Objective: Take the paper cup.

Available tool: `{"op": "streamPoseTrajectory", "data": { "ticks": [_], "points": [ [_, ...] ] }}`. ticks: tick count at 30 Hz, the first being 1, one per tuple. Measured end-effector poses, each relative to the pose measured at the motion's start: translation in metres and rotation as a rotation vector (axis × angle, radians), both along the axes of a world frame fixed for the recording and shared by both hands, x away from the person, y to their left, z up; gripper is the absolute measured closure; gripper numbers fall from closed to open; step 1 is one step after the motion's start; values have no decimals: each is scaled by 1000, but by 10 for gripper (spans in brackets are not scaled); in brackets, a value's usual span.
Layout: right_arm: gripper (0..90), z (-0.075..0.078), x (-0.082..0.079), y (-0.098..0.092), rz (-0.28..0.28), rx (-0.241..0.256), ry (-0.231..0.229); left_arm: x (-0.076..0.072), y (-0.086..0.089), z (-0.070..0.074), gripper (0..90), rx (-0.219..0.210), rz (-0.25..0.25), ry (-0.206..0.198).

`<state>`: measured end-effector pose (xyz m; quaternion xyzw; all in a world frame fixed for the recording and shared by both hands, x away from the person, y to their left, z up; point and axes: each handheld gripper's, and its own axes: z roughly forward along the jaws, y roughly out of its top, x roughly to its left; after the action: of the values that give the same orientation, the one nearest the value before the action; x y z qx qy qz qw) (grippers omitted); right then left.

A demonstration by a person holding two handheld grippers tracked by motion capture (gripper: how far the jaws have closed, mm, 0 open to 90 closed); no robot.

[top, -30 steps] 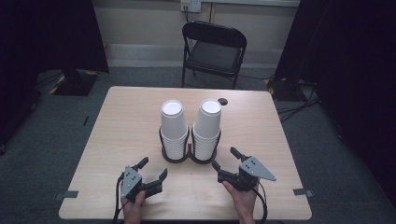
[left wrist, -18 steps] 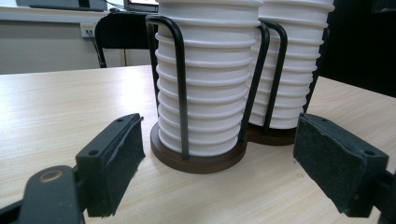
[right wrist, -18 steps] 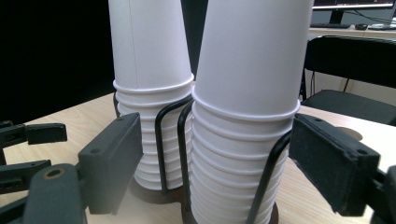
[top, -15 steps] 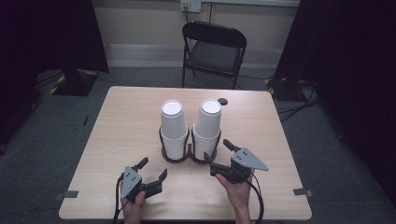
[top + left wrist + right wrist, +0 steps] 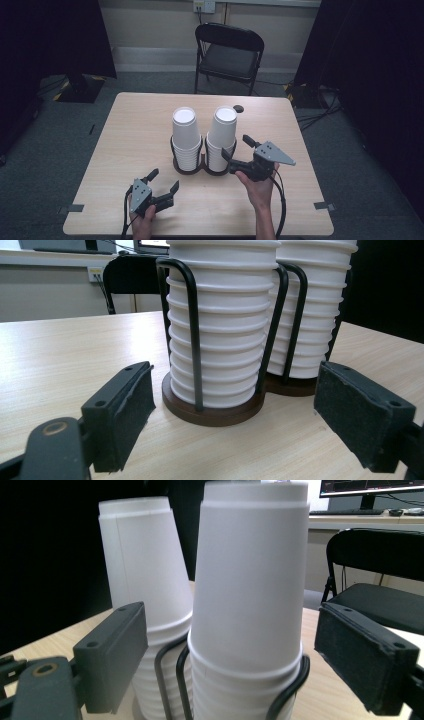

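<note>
Two cup stacks (image 5: 221, 135) sit in a wire holder (image 5: 200, 162); the right gripper (image 5: 239, 148), fingers spread, flanks one; left gripper (image 5: 164, 182) spread, apart.

The person's left hand (image 5: 144, 220) comes in at the bottom edge, about seven o'clock on the table, holding the left gripper (image 5: 164, 186) low with its jaws spread wide and pointing toward one o'clock. The right hand (image 5: 257, 185) sits farther forward, near five o'clock, forearm running straight up from the edge. It carries the right gripper (image 5: 235, 147) raised, jaws wide apart and aimed toward ten o'clock, the grey plate on top and its cable looping back beside the wrist.
</note>
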<state>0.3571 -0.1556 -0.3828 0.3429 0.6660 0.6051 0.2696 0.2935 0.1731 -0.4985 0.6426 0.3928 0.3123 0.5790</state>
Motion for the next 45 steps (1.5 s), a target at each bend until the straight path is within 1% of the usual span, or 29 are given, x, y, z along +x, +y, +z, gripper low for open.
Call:
{"op": "streamPoseTrajectory", "data": {
  "ticks": [3, 5, 8, 11, 17, 21, 22, 23, 25, 28, 30, 31, 32, 33, 36, 37, 38, 39, 42, 45],
  "points": [
    [134, 8, 6, 1, 11, 10, -4, 0, 0, 0, 160, 1, -2, -1],
    [135, 13, 10, 1, 14, 4, -7, 0, 0, 0, 160, 0, -2, -1],
    [136, 21, 16, -1, 12, 37, -8, 0, 0, 0, 160, 0, -3, -1],
    [134, 26, 24, -1, 19, 40, -1, 0, 0, 0, 160, 0, -2, -2],
    [132, 30, 36, 3, 36, 28, 4, 0, 0, 0, 160, 0, 0, 0],
    [133, 31, 40, 7, 45, 14, 5, 0, 0, 0, 160, -2, -1, -2],
    [133, 32, 45, 10, 46, 4, 2, 0, 0, 0, 161, -3, -1, -3],
    [133, 32, 46, 12, 45, 9, 6, 0, 0, 0, 160, -2, -1, -4],
    [132, 30, 52, 15, 35, 5, 1, -1, 0, 0, 160, -2, 0, -5],
    [133, 26, 60, 19, 42, 7, 13, -1, 0, 0, 160, -4, 0, -4],
    [132, 23, 64, 21, 52, 19, 32, -1, 0, 0, 161, -6, -1, -3],
    [132, 22, 66, 22, 58, 26, 39, -1, 0, 0, 160, -14, 0, -1],
    [132, 20, 67, 23, 62, 29, 49, -1, 1, 0, 160, -10, 2, -3],
    [132, 19, 69, 24, 63, 19, 51, 0, 2, 0, 160, -19, -1, -1],
    [127, 16, 70, 27, 60, 11, 63, -1, 2, -1, 160, -22, -3, -3],
    [127, 16, 70, 27, 60, 11, 63, -1, 2, -1, 160, -22, -3, -3],
    [127, 13, 72, 28, 59, 6, 69, -1, 1, 0, 160, -11, -1, -7],
    [128, 12, 73, 29, 59, 12, 75, -1, 1, 0, 160, -10, -2, -7],
    [126, 7, 76, 31, 47, 1, 97, -1, 1, 0, 160, -11, -1, -8],
    [128, 2, 79, 33, 50, -5, 117, -1, 1, 0, 160, -10, -2, -8]
  ]
}}
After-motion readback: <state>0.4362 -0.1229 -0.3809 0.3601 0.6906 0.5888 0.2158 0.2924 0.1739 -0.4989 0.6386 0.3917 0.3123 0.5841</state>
